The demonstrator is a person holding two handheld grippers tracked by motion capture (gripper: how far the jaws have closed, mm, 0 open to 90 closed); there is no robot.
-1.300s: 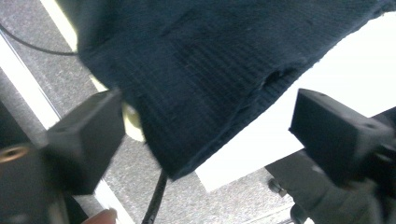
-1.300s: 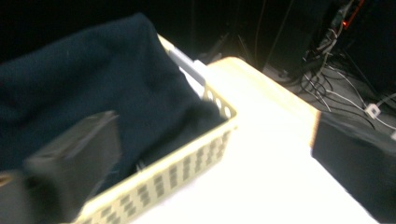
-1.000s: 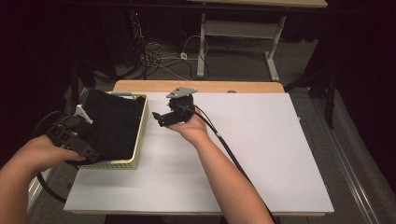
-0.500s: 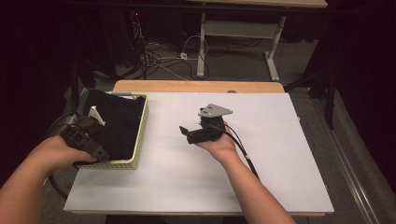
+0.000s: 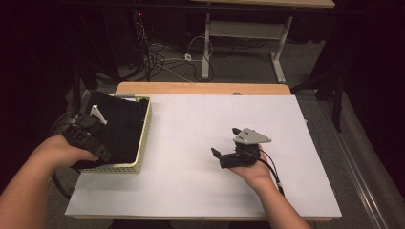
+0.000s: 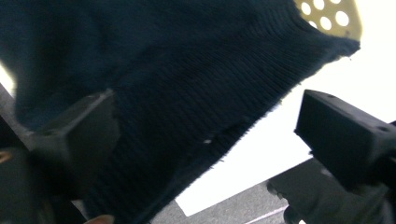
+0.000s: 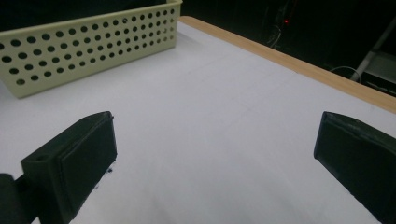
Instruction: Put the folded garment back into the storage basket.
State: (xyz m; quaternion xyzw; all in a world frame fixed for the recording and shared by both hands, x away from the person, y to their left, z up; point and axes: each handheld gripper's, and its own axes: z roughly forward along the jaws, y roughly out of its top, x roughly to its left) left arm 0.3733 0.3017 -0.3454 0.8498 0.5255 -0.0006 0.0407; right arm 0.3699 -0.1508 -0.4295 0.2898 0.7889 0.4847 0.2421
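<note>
A dark navy knitted cloth lies in a pale yellow perforated basket at the table's left. My left gripper is at the basket's near left corner, over the cloth. In the left gripper view the cloth runs between the jaws of my left gripper. Those jaws have just been closing a little but still stand wide, and the right one is clear of the fabric. My right gripper is over the white table sheet right of centre. It is open, and nothing lies between the jaws of my right gripper.
The white sheet covers most of the table, with a wooden strip along the far edge. In the right gripper view the basket stands farther off to the left. Beyond the table are cables and desk legs on a dark floor.
My right hand has swung right and toward the near edge, away from the basket. My left hand has stayed at the basket's corner.
</note>
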